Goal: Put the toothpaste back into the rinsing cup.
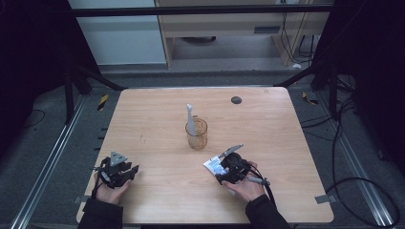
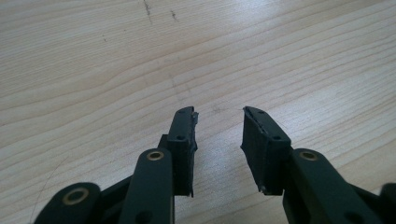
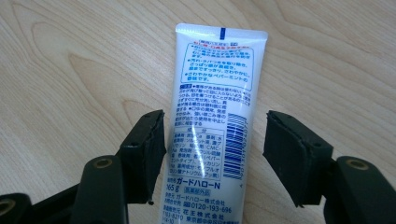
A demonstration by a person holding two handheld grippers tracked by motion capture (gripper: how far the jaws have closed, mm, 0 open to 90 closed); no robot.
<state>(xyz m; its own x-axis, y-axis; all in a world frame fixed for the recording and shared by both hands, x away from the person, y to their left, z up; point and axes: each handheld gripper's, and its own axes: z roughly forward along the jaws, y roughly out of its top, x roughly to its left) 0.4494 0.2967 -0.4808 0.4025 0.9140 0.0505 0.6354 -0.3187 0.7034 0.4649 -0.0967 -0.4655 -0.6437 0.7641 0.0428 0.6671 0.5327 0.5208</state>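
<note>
A white toothpaste tube (image 3: 217, 70) with blue print lies flat on the wooden table (image 1: 157, 109), its crimped end pointing away in the right gripper view. My right gripper (image 3: 215, 135) straddles it: the left pad is close against the tube's edge and the right pad stands clear with a gap. From above, the tube (image 1: 213, 165) pokes out to the left of the right gripper (image 1: 221, 168). My left gripper (image 2: 219, 116) is open over bare wood; it rests near the table's front left (image 1: 133, 170).
A clear glass cup (image 1: 197, 136) stands mid-table just beyond the right gripper, with a pale grey stick-like item (image 1: 190, 117) leaning upright in it. A small dark round disc (image 1: 236, 99) sits near the far edge. Cables trail off the table's right side.
</note>
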